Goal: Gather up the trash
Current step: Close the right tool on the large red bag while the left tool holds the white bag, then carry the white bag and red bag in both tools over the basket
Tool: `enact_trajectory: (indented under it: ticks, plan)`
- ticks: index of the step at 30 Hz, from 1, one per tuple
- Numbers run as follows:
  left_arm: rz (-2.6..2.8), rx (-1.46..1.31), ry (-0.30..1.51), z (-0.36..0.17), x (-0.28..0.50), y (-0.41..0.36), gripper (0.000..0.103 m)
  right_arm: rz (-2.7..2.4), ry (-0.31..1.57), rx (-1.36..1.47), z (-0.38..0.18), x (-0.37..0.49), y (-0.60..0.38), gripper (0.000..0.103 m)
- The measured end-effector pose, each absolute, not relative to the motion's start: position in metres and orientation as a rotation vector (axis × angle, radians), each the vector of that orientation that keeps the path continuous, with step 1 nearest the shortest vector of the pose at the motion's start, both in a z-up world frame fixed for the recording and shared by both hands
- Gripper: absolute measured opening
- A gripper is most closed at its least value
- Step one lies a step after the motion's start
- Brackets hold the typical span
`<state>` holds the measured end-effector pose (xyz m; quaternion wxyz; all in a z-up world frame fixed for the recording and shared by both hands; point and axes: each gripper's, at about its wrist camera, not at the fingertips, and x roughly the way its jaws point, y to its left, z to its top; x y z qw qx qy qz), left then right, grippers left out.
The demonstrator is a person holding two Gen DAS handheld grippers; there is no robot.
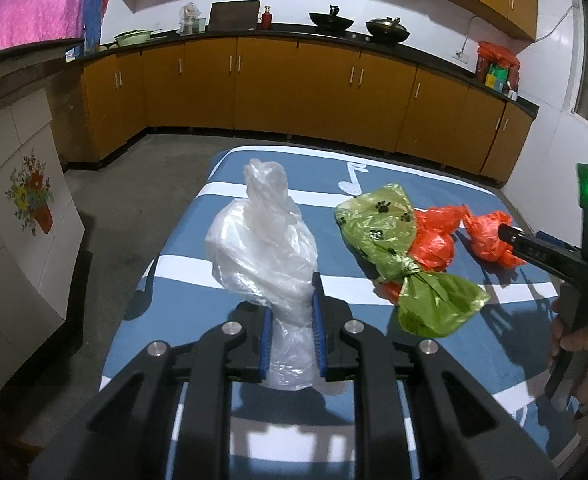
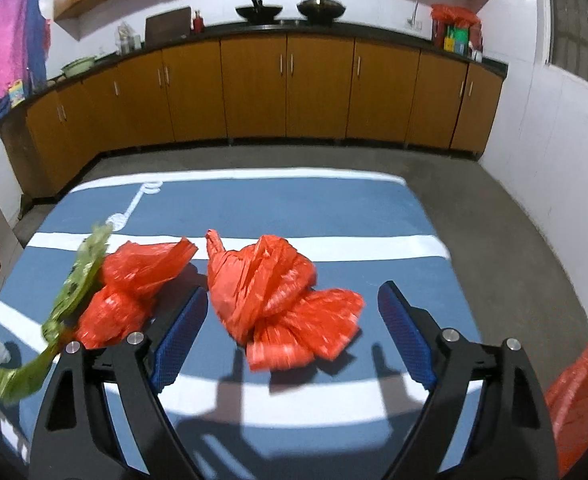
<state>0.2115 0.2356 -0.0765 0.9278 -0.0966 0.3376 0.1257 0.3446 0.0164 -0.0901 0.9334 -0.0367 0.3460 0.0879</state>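
Left gripper [image 1: 292,322] clamped on neck of clear plastic bag [image 1: 262,236], bag bulging up ahead of blue pads; right gripper [image 2: 292,336] spread wide, nothing gripped, knotted red bag [image 2: 278,304] lying between pads on blue-and-white striped cloth [image 2: 314,208]; second red bag [image 2: 134,288] just left of it, touching green paw-print bag [image 1: 386,236]; another red bag [image 2: 582,396] at right edge; hand [image 1: 582,340] on right gripper's handle in left view; brown cabinets [image 1: 294,88] behind.
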Motion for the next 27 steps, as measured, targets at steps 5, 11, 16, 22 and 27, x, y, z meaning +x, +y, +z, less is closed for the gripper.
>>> enact_trajectory:
  ticks: [5,11,16,22,27]
  plan:
    - [0.266,-0.206,0.704,-0.079,0.218,0.237,0.018,0.198,0.812,-0.110,-0.114,0.364,0.022,0.064]
    - [0.247,-0.198,0.691,-0.073,0.217,0.229,0.018,0.252,0.855,-0.059,-0.114,0.345,0.004,0.033]
    - [0.205,-0.192,0.676,-0.064,0.213,0.214,0.018,0.280,0.807,-0.013,-0.094,0.301,-0.026,0.032]
    - [0.136,-0.171,0.646,-0.045,0.207,0.182,0.018,0.294,0.756,0.048,-0.066,0.251,-0.064,0.033]
    - [0.067,-0.145,0.633,-0.031,0.201,0.152,0.018,0.275,0.713,0.082,-0.046,0.221,-0.090,0.033]
